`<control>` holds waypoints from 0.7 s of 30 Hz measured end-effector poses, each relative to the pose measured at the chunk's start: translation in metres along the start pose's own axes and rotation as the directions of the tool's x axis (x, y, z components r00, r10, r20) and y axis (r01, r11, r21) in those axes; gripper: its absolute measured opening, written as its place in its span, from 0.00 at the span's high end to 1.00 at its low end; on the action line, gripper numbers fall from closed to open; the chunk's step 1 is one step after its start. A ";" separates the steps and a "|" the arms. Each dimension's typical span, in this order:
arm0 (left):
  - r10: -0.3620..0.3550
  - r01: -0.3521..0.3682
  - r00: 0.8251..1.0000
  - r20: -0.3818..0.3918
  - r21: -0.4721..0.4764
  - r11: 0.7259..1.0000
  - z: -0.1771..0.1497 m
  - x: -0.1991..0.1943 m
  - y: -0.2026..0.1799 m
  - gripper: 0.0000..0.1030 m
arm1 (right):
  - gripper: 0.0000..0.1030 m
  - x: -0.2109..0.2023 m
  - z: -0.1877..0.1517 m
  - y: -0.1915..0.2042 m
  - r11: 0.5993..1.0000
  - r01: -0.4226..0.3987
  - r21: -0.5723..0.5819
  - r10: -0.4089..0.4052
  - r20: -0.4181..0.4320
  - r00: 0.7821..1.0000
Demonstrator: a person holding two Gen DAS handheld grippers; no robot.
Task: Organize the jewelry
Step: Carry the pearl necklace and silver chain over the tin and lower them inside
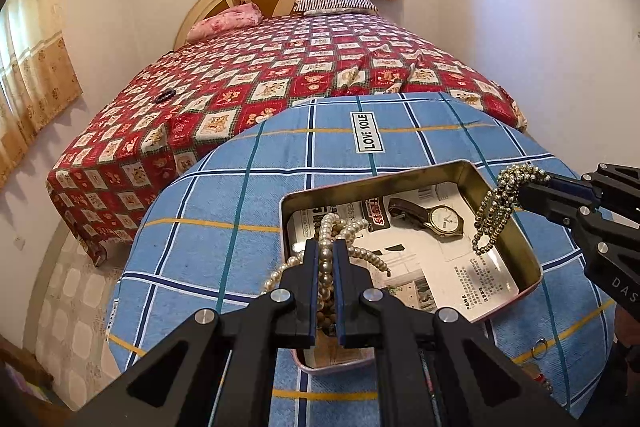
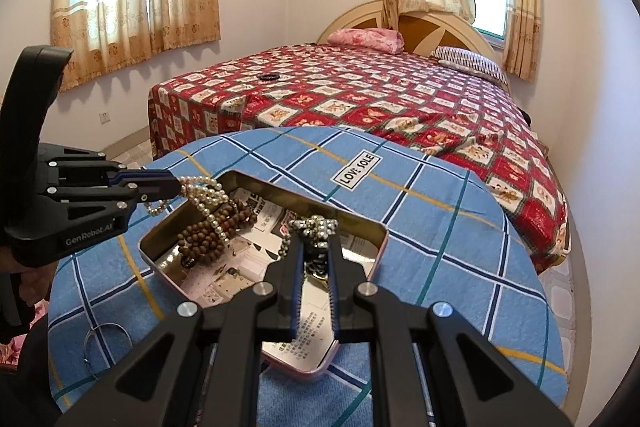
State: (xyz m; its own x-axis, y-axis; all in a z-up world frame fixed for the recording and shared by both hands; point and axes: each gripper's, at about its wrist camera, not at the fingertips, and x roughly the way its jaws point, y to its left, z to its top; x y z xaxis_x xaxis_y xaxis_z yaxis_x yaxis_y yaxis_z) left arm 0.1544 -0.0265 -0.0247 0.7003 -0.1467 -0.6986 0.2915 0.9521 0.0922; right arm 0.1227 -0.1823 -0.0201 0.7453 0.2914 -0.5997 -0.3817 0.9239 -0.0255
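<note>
An open gold tin point(image 1: 400, 183) lined with printed paper sits on the blue checked cloth. A gold wristwatch point(image 1: 442, 221) lies inside it. My left gripper point(image 1: 325, 251) is shut on a pearl necklace point(image 1: 354, 227) whose loops hang over the tin's near corner. In the right wrist view the left gripper point(image 2: 176, 187) holds these pearls point(image 2: 204, 197) above brown wooden beads point(image 2: 216, 229) that rest in the tin point(image 2: 280, 189). My right gripper point(image 2: 314, 243) is shut on a metal bead chain point(image 2: 314, 225). The chain point(image 1: 494, 207) dangles over the tin's right side from the right gripper point(image 1: 528, 191).
The cloth point(image 1: 240, 207) covers a round table with a drop all around. A thin metal ring point(image 2: 106, 331) lies on it near the person's side, and a small keyring point(image 1: 540, 351) too. Behind stands a bed with a red patterned cover point(image 1: 280, 67), a dark bracelet point(image 2: 269, 77) on it.
</note>
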 end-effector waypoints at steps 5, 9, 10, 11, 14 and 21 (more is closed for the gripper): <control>0.000 0.000 1.000 -0.019 0.006 1.000 -0.002 0.009 -0.002 0.95 | 0.88 0.006 -0.003 0.000 1.000 0.002 0.000 -0.002 -0.016 1.000; -0.003 0.004 1.000 -0.030 0.009 1.000 -0.005 0.014 -0.005 0.95 | 0.88 0.011 -0.008 -0.001 1.000 0.002 0.002 -0.002 -0.032 0.999; -0.004 0.004 0.999 -0.032 0.011 1.000 -0.005 0.015 -0.005 0.95 | 0.88 0.012 -0.008 -0.001 1.000 0.001 0.004 -0.001 -0.034 0.999; -0.004 0.004 0.999 -0.033 0.013 1.000 -0.005 0.016 -0.006 0.94 | 0.88 0.013 -0.008 -0.002 1.000 0.001 0.004 -0.001 -0.037 0.999; -0.004 0.005 0.999 -0.039 0.017 1.000 -0.005 0.018 -0.006 0.94 | 0.88 0.015 -0.009 -0.002 1.000 0.001 0.005 -0.001 -0.043 0.999; -0.004 0.005 0.999 -0.054 0.022 1.000 -0.008 0.023 -0.006 0.94 | 0.88 0.020 -0.014 -0.003 1.000 0.003 0.006 -0.002 -0.065 0.998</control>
State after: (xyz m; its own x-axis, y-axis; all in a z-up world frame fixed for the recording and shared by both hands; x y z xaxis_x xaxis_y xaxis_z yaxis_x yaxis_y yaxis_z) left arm 0.1634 -0.0330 -0.0470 0.6628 -0.1358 -0.7364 0.3092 0.9453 0.1040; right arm 0.1313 -0.1830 -0.0433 0.7091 0.2728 -0.6502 -0.3765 0.9261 -0.0221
